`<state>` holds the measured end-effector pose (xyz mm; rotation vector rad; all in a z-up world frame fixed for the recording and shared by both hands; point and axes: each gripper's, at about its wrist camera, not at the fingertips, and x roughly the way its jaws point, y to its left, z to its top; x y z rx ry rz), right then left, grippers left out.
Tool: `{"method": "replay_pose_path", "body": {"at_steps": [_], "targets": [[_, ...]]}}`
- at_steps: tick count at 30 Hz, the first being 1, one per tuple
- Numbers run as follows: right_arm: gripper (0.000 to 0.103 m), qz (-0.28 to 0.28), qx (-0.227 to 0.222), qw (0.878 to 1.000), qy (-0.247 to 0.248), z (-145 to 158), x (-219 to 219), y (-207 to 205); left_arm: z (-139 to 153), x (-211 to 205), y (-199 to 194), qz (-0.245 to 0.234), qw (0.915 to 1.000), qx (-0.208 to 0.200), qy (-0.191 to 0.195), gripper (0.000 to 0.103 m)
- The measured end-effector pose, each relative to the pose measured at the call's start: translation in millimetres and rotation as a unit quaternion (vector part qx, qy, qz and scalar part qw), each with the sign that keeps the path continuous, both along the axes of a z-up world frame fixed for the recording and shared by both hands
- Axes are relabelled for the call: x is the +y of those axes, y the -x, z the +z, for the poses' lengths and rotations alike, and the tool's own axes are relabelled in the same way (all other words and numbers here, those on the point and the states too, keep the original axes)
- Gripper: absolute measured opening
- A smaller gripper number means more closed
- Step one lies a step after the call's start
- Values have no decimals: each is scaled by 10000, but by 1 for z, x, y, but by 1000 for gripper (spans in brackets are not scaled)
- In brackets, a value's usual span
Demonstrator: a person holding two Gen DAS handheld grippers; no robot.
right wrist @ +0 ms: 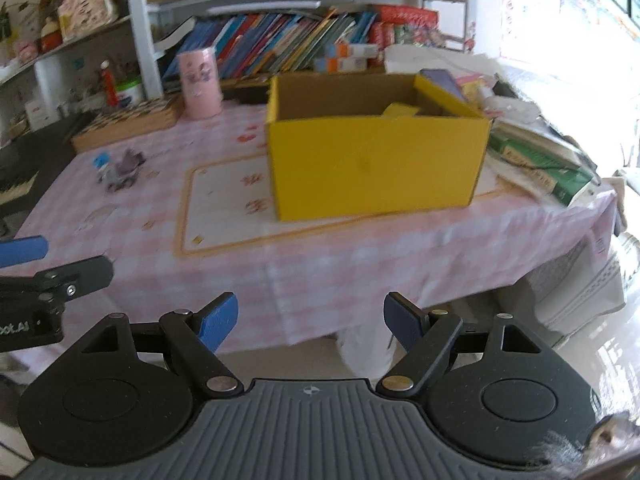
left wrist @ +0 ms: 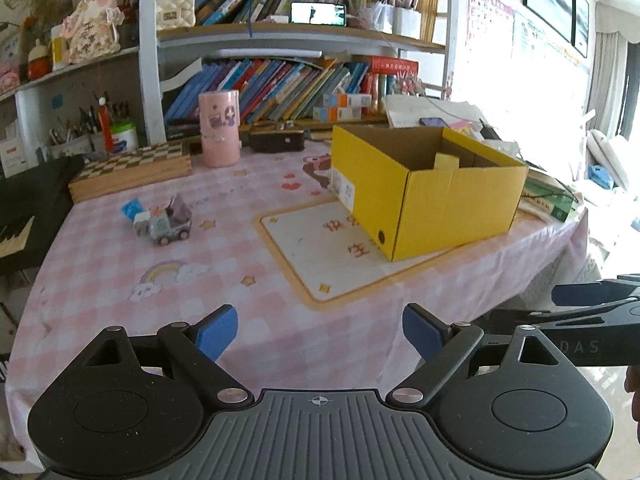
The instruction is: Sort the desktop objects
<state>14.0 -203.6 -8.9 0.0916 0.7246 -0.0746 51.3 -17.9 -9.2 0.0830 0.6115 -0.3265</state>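
Observation:
An open yellow cardboard box stands on the pink checked tablecloth, right of centre. A small cluster of toys, a grey toy car with blue and purple pieces, lies on the left of the table. My left gripper is open over the near table edge, nothing between its blue pads. My right gripper is open too, empty, just off the table's front edge. Each gripper shows at the side of the other's view.
A pink cylindrical holder and a checkered wooden board box stand at the back left. Bookshelves run behind. A keyboard sits left of the table. Green books and papers pile at the right end.

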Motion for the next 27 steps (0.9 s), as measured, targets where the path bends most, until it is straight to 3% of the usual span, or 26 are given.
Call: {"method": "replay_pose_path", "body": {"at_steps": [9, 27], "targets": [[79, 351, 101, 9992, -164, -6, 35, 5, -4, 27, 16, 85, 9997, 130, -175, 92], [78, 1373, 101, 9904, -73, -4, 101, -14, -3, 86, 25, 865, 9961, 103, -122, 92]]}}
